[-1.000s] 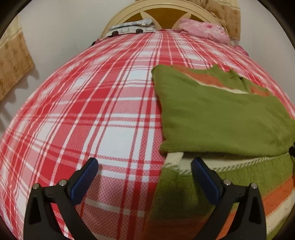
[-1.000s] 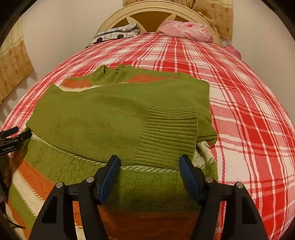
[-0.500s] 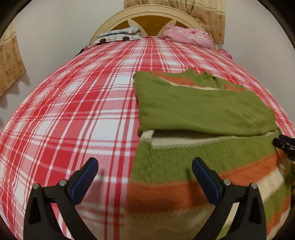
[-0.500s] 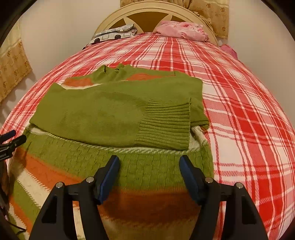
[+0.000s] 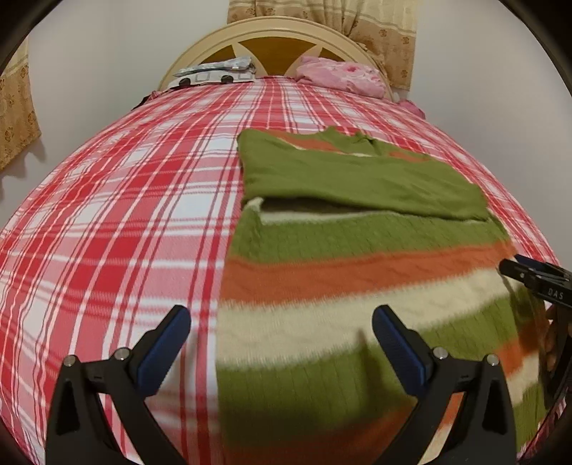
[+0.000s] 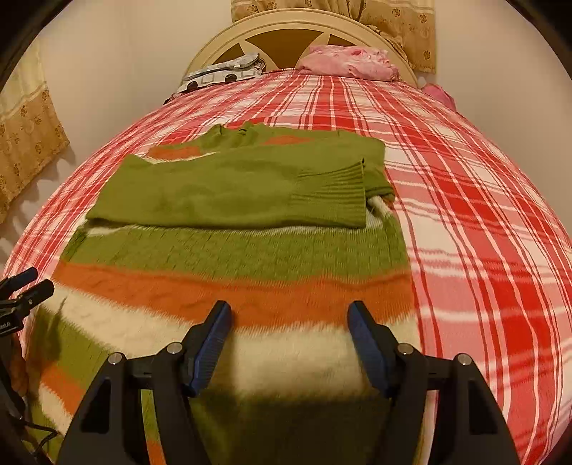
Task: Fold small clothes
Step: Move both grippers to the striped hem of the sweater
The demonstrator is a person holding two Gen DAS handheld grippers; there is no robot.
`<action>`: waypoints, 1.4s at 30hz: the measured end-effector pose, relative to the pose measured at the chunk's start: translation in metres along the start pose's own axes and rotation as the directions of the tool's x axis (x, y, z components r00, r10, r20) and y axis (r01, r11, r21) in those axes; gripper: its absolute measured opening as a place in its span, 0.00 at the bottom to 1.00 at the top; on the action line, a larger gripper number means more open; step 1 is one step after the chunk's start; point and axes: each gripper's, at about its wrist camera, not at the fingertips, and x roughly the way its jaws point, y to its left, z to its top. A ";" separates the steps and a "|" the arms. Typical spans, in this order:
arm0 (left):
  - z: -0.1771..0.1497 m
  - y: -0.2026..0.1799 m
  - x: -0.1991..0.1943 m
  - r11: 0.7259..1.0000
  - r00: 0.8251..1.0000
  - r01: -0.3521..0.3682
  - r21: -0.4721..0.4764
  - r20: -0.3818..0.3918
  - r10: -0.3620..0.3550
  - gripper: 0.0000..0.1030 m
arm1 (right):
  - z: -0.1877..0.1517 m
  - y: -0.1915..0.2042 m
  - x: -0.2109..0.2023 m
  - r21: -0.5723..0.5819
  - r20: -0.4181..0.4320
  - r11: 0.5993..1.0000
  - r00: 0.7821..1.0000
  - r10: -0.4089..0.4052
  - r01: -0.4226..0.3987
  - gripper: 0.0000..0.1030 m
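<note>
My left claw (image 5: 280, 331) was released, straddling the sweater's (image 5: 357, 286) left edge, nothing gripped. My right claw (image 6: 289, 327) was also released, above its striped body. Sweater lay flat on the plaid bed (image 5: 125, 214), sleeves (image 6: 250, 189) folded across the chest. Headboard (image 5: 279, 32) beyond.

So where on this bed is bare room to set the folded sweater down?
Bare plaid bedspread lies left of the sweater, up to the headboard. A narrower strip runs along its right edge. The head end is crowded: patterned item, pink bedding. Both grippers, left and right, hover open.
</note>
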 end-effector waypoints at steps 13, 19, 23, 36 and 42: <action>-0.057 -0.009 -0.036 0.999 0.999 0.039 0.038 -0.025 -0.038 1.00 | -0.047 0.021 -0.036 -0.017 0.004 1.000 1.000 0.007 -0.007 0.67; -0.074 -0.007 -0.047 0.998 0.999 0.029 0.061 -0.029 -0.028 1.00 | -0.063 0.027 -0.046 -0.022 0.001 1.000 1.000 0.012 -0.012 0.67; -0.084 -0.001 -0.055 0.998 0.999 0.037 0.056 -0.032 -0.035 1.00 | -0.070 0.030 -0.053 -0.028 -0.001 1.000 1.000 0.009 -0.009 0.67; -0.120 0.012 -0.077 0.996 0.993 0.085 0.039 -0.086 -0.081 1.00 | -0.111 0.042 -0.076 -0.074 -0.016 0.997 1.000 -0.016 0.015 0.67; -0.137 0.008 -0.084 0.992 0.988 0.117 0.056 -0.103 -0.111 0.88 | -0.139 0.035 -0.096 -0.021 0.006 0.999 0.999 -0.037 0.037 0.67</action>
